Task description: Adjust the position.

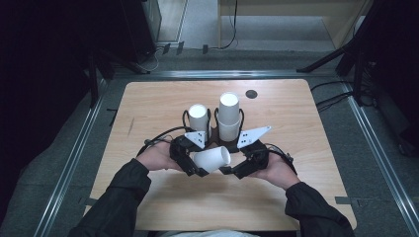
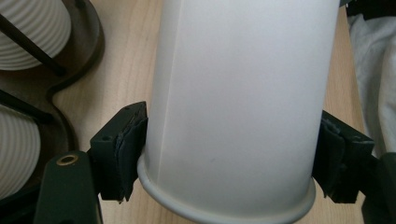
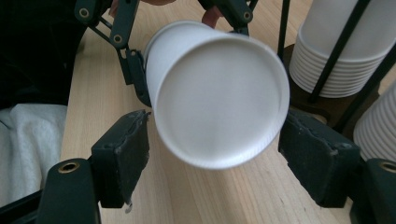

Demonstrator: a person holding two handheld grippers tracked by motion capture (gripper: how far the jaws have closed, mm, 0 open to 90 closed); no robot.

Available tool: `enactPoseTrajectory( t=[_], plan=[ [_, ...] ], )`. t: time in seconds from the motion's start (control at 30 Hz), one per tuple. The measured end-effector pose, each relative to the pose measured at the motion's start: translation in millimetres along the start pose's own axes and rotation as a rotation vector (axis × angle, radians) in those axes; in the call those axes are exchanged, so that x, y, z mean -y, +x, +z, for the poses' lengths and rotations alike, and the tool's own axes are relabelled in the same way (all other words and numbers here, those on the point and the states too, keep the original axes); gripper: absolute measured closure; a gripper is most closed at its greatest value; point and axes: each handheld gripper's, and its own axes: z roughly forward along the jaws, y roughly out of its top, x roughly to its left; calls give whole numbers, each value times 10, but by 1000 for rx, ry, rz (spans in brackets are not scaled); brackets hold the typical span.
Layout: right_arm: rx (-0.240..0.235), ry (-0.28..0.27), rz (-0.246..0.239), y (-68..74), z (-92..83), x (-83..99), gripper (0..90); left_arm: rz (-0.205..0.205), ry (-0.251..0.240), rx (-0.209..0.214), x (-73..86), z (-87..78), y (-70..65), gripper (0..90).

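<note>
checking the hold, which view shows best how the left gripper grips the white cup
The left gripper view: both pads press the white cup just above its rim. The high view shows it lying sideways between both grippers; the right gripper view faces its base.

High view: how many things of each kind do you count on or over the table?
Cup stacks: 2
Loose cup: 1
Cup holder: 1
Grippers: 2, left, right
Dark disc: 1
Total: 7

The cup (image 1: 212, 159) is showing plain white. Behind it, white ribbed stacks (image 1: 229, 117) are sitting in a black rack (image 1: 213, 129) on the pale wood-grain bench (image 1: 148, 108).
</note>
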Motion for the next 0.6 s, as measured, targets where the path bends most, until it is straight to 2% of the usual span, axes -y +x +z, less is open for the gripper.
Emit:
enactPoseTrajectory(
  t=[0.1, 0.33, 0.43, 0.53, 0.6],
  plan=[
    [-9, 10, -5, 14, 41, -9, 247, 21, 29, 2, -1, 39, -18, 217],
    [-23, 39, -26, 53, 122, -22, 248, 38, 54, 13, -11, 99, -44, 210],
    [-33, 49, -37, 66, 141, -25, 305, 33, 54, 17, -8, 109, -45, 207],
    [-31, 42, -44, 66, 133, -26, 312, 35, 42, 21, -3, 104, -47, 204],
    [-36, 32, -40, 67, 104, -33, 320, 45, 21, 9, 4, 87, -51, 194]
  ],
)
